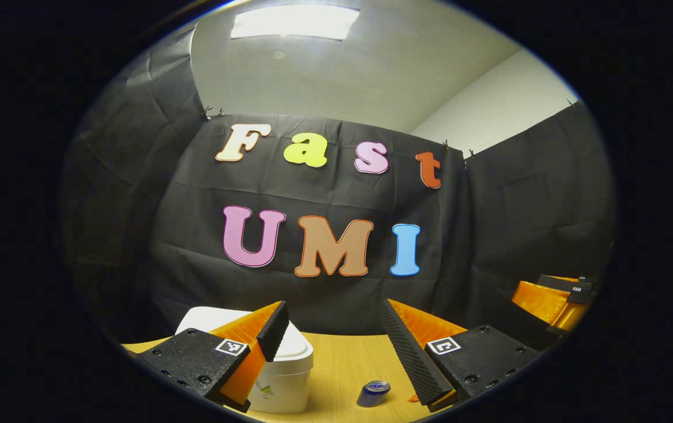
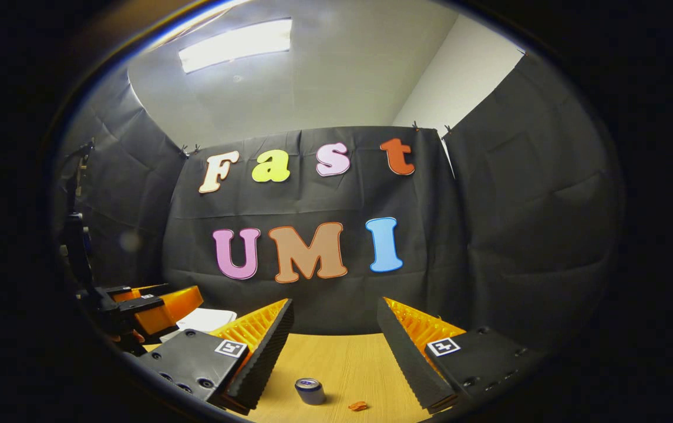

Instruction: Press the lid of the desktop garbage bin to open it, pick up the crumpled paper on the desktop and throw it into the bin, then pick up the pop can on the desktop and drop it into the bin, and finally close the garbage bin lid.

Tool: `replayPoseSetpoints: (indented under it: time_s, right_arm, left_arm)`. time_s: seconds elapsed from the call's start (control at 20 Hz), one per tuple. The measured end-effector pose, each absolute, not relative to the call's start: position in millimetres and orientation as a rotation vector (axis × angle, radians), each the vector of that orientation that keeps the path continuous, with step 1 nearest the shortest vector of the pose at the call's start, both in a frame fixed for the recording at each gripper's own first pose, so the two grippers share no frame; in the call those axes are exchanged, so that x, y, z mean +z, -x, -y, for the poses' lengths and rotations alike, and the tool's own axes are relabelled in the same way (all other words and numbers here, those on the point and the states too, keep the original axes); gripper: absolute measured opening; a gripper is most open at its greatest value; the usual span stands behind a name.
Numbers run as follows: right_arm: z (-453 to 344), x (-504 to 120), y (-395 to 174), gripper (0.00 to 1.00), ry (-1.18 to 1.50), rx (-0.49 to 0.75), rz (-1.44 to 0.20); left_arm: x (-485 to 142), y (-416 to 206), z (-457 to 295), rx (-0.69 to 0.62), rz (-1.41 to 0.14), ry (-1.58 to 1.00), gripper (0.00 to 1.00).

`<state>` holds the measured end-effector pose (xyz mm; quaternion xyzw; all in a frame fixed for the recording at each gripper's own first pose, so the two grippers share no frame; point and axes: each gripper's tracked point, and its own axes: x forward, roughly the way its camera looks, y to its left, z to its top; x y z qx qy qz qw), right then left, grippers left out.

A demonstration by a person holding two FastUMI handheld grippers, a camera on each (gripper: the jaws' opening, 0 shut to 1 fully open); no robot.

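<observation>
Both the left hand-held gripper (image 1: 336, 329) and right hand-held gripper (image 2: 335, 329) gape wide above an upright blue pop can (image 2: 310, 390).

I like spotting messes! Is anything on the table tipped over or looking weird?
Nothing is tipped or spilled. The pop can stands upright on the wooden table, and the white bin sits straight with its lid down. One small oddity: a tiny orange scrap lies beside the can; I cannot tell what it is.
</observation>
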<state>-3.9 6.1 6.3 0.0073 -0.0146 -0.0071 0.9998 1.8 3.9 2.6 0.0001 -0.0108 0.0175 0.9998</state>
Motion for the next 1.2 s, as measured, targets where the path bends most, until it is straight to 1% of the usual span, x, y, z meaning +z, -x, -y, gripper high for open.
replayPoseSetpoints:
  time_s: [0.35,0.45,0.6,0.7,0.8,0.85,0.9,0.95,1.0,1.2]
  right_arm:
    - [-7.1,7.3,7.0,0.95,-0.019,-0.012,0.03]
    - [-7.6,7.5,8.1,0.95,-0.02,-0.01,0.032]
    - [-7.3,7.7,10.2,0.95,-0.021,-0.01,0.034]
    - [-9.4,6.7,8.3,0.95,-0.025,-0.006,0.032]
    - [-12.3,5.3,9.0,0.95,-0.025,-0.001,0.025]
    - [-12.5,6.9,8.9,0.95,-0.021,0.001,0.027]
    - [-14.3,8.4,8.2,0.95,-0.015,0.002,0.03]
    - [-15.6,10.0,7.9,0.95,-0.009,0.004,0.031]
    - [-15.6,8.4,8.3,0.95,-0.003,0.004,0.029]
    - [-16.9,4.2,9.6,0.95,0.012,0.002,0.012]
  left_arm:
    - [2.6,-0.3,-7.0,0.04,0.021,-0.016,0.95]
    - [1.3,-1.3,-19.0,0.073,0.022,-0.041,0.93]
    - [1.1,-6.4,-36.1,0.118,0.034,-0.089,0.41]
    - [0.6,-8.4,-49.3,0.153,0.044,-0.127,0.33]
    - [-6.0,-13.3,-58.7,0.169,0.031,-0.167,0.18]
    - [-8.5,-16.1,-65.8,0.182,0.023,-0.188,0.14]
    - [-13.5,-18.5,-71.1,0.193,0.012,-0.203,0.07]
    - [-21.7,-20.6,-78.8,0.21,-0.005,-0.21,0.03]
    - [-30.7,-23.4,-84.5,0.221,-0.03,-0.204,0.0]
    - [-81.0,-24.9,-110.1,0.282,-0.184,-0.121,0.0]
